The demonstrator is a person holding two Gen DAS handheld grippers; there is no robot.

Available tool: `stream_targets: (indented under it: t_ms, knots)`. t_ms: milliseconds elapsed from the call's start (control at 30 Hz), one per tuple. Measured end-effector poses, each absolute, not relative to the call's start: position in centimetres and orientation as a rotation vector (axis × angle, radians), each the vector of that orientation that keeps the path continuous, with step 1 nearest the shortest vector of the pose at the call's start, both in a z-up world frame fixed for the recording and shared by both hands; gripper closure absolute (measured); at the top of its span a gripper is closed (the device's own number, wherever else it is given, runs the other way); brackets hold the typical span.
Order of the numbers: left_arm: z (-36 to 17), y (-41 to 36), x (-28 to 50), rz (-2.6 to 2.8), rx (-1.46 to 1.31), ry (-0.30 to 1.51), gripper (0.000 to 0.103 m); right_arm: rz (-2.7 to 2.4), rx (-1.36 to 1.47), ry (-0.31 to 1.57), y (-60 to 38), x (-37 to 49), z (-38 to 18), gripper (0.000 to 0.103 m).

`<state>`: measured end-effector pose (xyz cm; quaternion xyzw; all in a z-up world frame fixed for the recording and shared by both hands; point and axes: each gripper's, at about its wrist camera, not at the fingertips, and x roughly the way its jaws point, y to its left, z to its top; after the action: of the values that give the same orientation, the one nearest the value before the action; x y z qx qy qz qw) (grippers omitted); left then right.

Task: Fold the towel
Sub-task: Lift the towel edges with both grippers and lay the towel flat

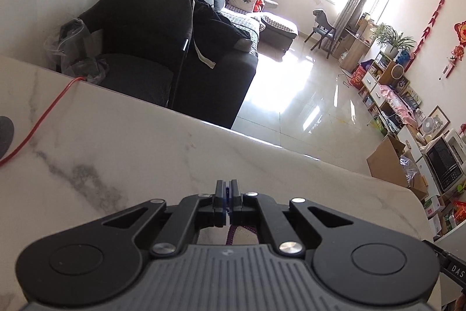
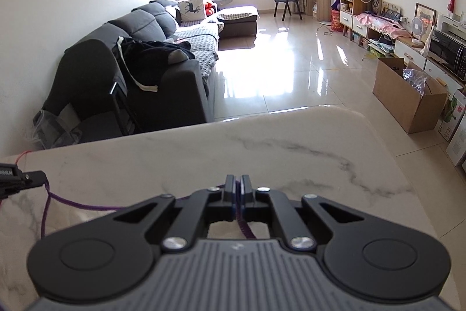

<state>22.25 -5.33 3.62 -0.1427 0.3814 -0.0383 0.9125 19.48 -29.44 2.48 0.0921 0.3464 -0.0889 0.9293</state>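
**Towel pinched at 2 corners, slip is the risk**

While both grippers clamp the purple-edged towel (image 2: 246, 229), most of it hangs below and behind them, hidden. The left gripper (image 1: 226, 194) and right gripper (image 2: 238, 188) each pinch only its hem, above the marble bench (image 2: 291, 142). Uneven pulling could tug that thin edge free or skew the fold.
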Motion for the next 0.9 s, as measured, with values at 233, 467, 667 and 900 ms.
stream_targets:
  t_ms: [233, 467, 667, 900]
  knots:
    - [2.4, -5.3, 23.1, -0.065, -0.275, 0.812, 0.102, -0.201, 0.178, 0.738, -29.6, 20.1, 1.0, 0.1]
    - [1.9, -4.8, 23.2, -0.051, -0.262, 0.811, 0.102, -0.224, 0.166, 0.763, -29.7, 20.6, -0.4, 0.1]
    - [1.7, -4.7, 23.1, -0.049, -0.247, 0.814, 0.102, -0.235, 0.155, 0.785, -29.8, 20.7, -1.2, 0.094]
    - [1.8, -4.6, 23.1, -0.054, -0.229, 0.814, 0.096, -0.243, 0.148, 0.784, -29.7, 20.5, -1.1, 0.07]
